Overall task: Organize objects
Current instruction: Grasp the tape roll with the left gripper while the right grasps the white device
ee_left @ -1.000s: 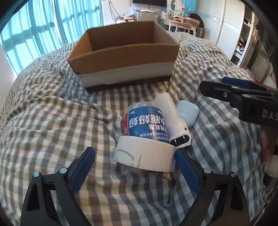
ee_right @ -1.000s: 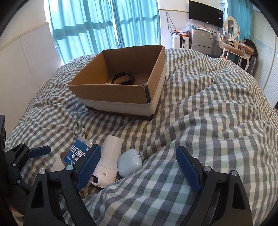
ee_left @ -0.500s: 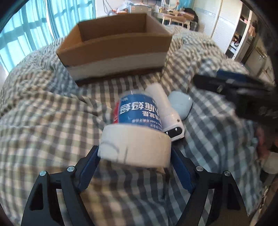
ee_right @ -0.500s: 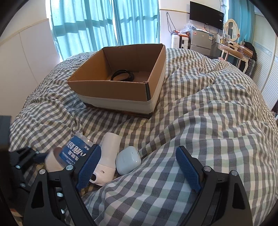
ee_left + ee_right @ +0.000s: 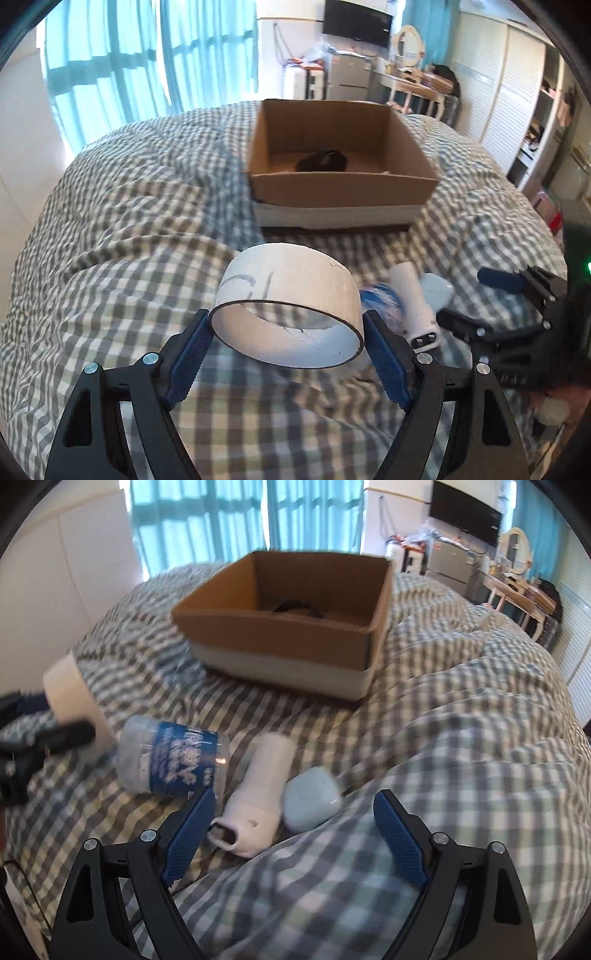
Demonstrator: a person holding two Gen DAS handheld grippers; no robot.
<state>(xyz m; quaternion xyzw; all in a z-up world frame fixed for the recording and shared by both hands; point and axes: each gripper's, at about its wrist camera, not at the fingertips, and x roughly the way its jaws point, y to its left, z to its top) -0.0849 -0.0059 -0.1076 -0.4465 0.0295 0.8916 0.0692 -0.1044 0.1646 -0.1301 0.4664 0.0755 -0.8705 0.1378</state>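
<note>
Tape roll (image 5: 286, 306) x1 gripped by L tool (image 5: 288, 345); R tool (image 5: 293, 829) wide, narrowing, empty.

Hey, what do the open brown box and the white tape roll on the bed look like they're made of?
Open brown box: looks like corrugated cardboard, matte, with raw folded edges and a white band around its base. White tape roll, held in the left tongs: probably paper tape, matte, with a torn edge and pen marks.

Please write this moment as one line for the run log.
left gripper: shut on tape roll, lifted | right gripper: open, closing, nothing gripped, over earbud case | cardboard box: holds one dark item
</note>
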